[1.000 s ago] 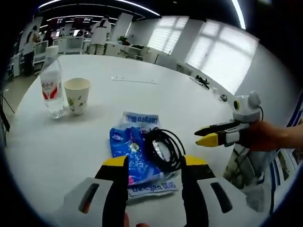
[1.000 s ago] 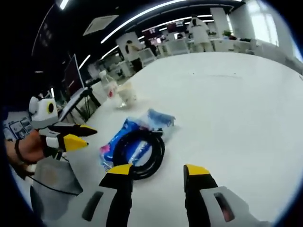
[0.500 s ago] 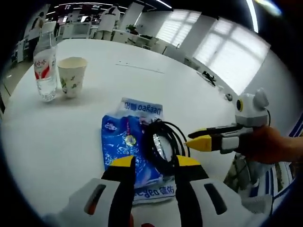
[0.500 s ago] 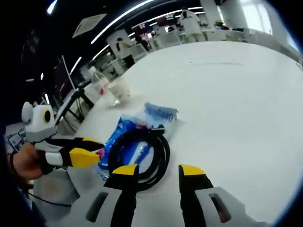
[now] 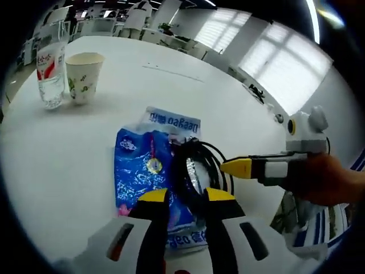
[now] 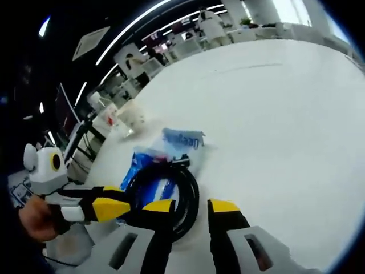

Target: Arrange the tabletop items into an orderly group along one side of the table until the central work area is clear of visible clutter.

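Note:
A blue snack packet (image 5: 137, 171) with a white printed end lies on the white table (image 5: 85, 142). A coiled black cable (image 5: 197, 171) rests on its right part. My left gripper (image 5: 186, 197) hangs over the packet's near end, jaws narrowly open with packet and cable showing in the gap. My right gripper (image 5: 235, 167) comes in from the right, its yellow tip at the coil's edge. In the right gripper view, my right gripper (image 6: 191, 206) is narrowly open at the near rim of the cable (image 6: 185, 188), which lies on the packet (image 6: 142, 165). The left gripper (image 6: 111, 210) reaches in from the left.
A clear water bottle (image 5: 50, 68) with a red label and a paper cup (image 5: 82, 76) stand together at the far left of the table; the cup (image 6: 134, 117) also shows in the right gripper view. The table edge (image 5: 268, 188) runs just behind the right gripper. Desks and people fill the room beyond.
Both grippers have moved in toward the packet and cable. Each pair of jaws has narrowed. The right gripper's tip has come up to the coil.

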Tool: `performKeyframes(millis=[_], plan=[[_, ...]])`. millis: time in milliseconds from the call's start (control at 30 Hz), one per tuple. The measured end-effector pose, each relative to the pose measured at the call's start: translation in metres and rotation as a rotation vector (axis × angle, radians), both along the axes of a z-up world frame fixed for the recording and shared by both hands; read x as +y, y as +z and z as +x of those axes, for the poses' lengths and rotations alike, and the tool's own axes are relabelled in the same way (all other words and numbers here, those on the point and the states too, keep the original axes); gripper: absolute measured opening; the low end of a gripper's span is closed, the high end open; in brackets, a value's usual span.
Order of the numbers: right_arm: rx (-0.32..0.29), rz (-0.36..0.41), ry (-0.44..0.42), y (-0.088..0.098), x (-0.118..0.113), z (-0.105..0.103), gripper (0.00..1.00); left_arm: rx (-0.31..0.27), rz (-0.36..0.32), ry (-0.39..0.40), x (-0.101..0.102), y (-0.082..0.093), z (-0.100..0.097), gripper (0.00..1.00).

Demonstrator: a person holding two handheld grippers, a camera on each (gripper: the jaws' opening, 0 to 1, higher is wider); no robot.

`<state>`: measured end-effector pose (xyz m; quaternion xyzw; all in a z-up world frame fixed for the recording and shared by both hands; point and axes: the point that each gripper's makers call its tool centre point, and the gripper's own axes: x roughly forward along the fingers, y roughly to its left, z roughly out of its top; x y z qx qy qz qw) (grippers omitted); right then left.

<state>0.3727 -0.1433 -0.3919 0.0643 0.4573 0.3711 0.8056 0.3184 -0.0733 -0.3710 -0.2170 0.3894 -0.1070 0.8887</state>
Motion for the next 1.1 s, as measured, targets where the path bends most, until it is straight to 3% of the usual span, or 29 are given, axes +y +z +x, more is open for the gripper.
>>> performKeyframes(millis=[100, 233, 333, 600, 1100], plan=[[-0.006, -0.009, 0.009, -0.002, 0.0, 0.002, 0.19, 0.003, -0.006, 0.009, 0.0, -0.002, 0.004, 0.17], [-0.012, 0.0, 0.011, -0.004, -0.001, 0.004, 0.05, 0.015, -0.009, 0.026, 0.003, -0.01, 0.009, 0.13], [-0.03, -0.008, 0.021, -0.002, 0.0, 0.004, 0.02, 0.008, 0.0, 0.006, 0.002, -0.013, 0.012, 0.09], [-0.032, 0.015, 0.017, 0.003, -0.001, 0.007, 0.01, 0.003, 0.008, 0.003, 0.002, -0.016, 0.013, 0.07], [-0.051, 0.048, -0.008, 0.014, -0.01, 0.011, 0.01, -0.022, -0.022, 0.002, -0.01, -0.004, 0.018, 0.06]])
